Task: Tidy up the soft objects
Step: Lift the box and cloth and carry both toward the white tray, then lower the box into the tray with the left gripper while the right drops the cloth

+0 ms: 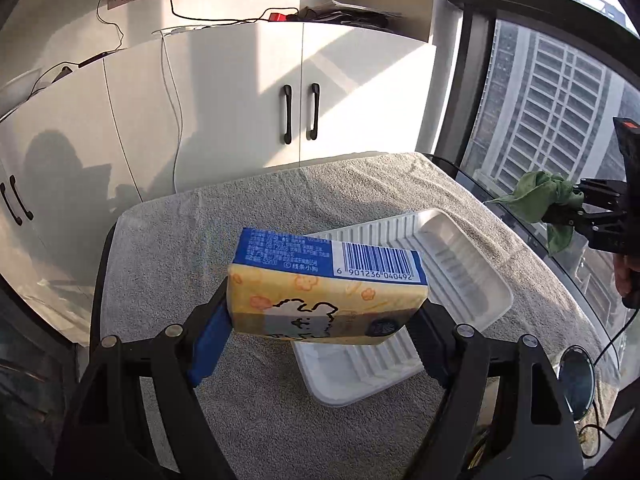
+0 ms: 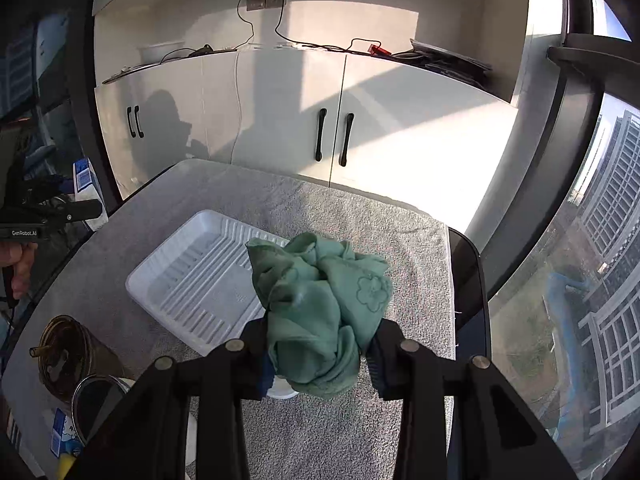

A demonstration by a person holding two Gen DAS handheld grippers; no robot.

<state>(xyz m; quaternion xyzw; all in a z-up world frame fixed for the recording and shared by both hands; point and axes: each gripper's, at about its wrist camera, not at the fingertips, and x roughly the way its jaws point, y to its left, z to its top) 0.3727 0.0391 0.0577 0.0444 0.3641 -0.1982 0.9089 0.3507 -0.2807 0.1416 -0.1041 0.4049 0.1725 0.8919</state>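
Observation:
My left gripper (image 1: 320, 316) is shut on a soft tissue pack (image 1: 324, 284), yellow and blue with a barcode, held tilted in the air above the near end of a white ribbed foam tray (image 1: 452, 256). My right gripper (image 2: 320, 344) is shut on a crumpled green cloth (image 2: 320, 300), held above the table just right of the tray (image 2: 192, 276). The right gripper with the cloth (image 1: 540, 200) also shows at the right edge of the left wrist view. The left gripper (image 2: 52, 216) and the pack (image 2: 86, 184) show at the left edge of the right wrist view.
The tray lies on a grey towel (image 1: 280, 208) that covers a dark table. A round mirror (image 1: 576, 380) and a brown container (image 2: 68, 356) sit at the table's near edge. White cabinets (image 1: 240, 112) stand behind; a large window (image 1: 560, 92) is on the right.

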